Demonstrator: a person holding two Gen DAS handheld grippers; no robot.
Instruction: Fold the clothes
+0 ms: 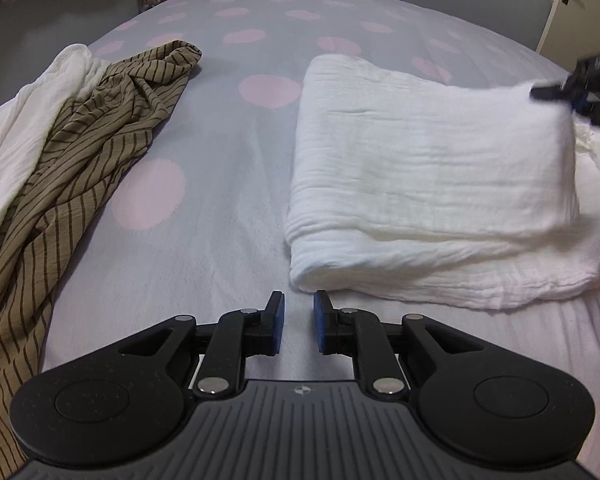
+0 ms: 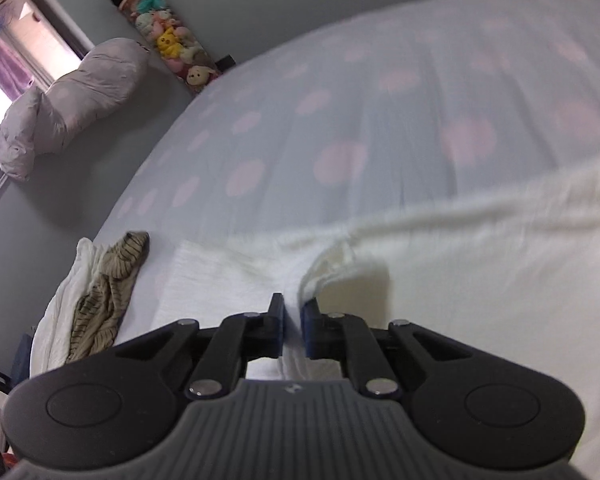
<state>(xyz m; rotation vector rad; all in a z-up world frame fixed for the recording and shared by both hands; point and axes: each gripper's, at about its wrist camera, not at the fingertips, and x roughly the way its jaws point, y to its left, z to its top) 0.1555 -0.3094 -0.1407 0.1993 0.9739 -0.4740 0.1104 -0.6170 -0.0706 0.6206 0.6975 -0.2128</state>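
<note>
A white crinkled garment (image 1: 432, 176) lies partly folded on the right of the bed, its top layer lifted at the far right. My right gripper (image 2: 294, 304) is shut on a fold of this white garment (image 2: 440, 280) and holds it raised; it shows as a dark blur in the left wrist view (image 1: 572, 88). My left gripper (image 1: 299, 300) is open and empty, just above the sheet near the garment's near left corner. A brown striped garment (image 1: 84, 152) lies crumpled on the left, over another white cloth (image 1: 24, 120).
The bed sheet (image 1: 220, 184) is grey with pink dots. A pillow (image 2: 72, 100) and a hanging column of plush toys (image 2: 168, 36) stand by the far wall. A door (image 1: 576, 4) is at the far right.
</note>
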